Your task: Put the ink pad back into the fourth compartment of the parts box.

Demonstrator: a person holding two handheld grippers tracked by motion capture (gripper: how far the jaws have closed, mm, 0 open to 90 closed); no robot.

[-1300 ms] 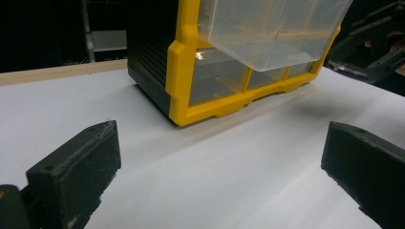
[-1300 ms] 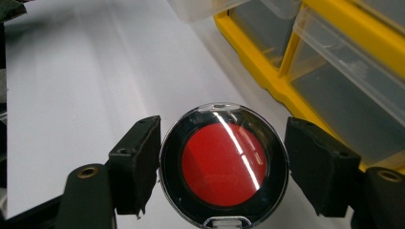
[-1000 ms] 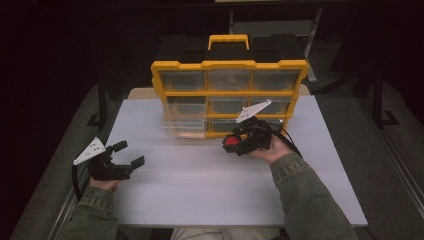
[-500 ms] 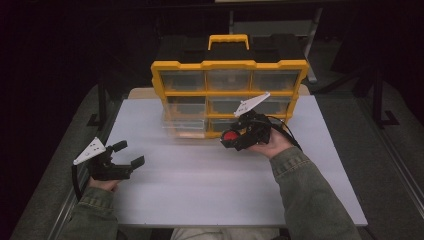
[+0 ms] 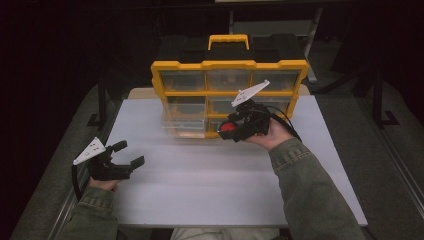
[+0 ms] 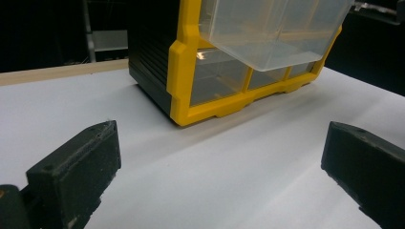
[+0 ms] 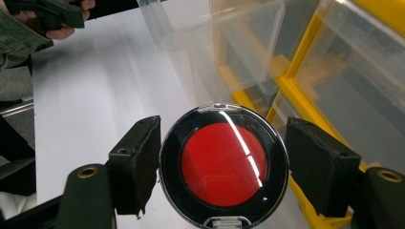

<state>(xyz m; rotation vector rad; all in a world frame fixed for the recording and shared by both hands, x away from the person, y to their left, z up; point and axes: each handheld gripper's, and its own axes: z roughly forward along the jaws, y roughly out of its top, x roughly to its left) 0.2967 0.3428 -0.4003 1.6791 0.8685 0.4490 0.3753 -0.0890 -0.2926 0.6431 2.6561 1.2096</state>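
A yellow organiser with clear drawers and a yellow handle stands at the back of the white table. Its lower left drawer is pulled out; the left gripper view shows this drawer jutting forward, clear and with nothing visible in it. My right gripper is shut on a round black compact with a red centre, held just in front of the organiser's lower middle drawers. My left gripper rests open near the table's left edge, its jaws wide apart over bare table.
Dark metal stands flank the table on both sides. A pale wooden strip runs along the table's far edge. Bare white surface lies between the two grippers and in front of the organiser.
My right gripper has moved a little farther from me, toward the organiser's front, still holding the compact. The left gripper has stayed put.
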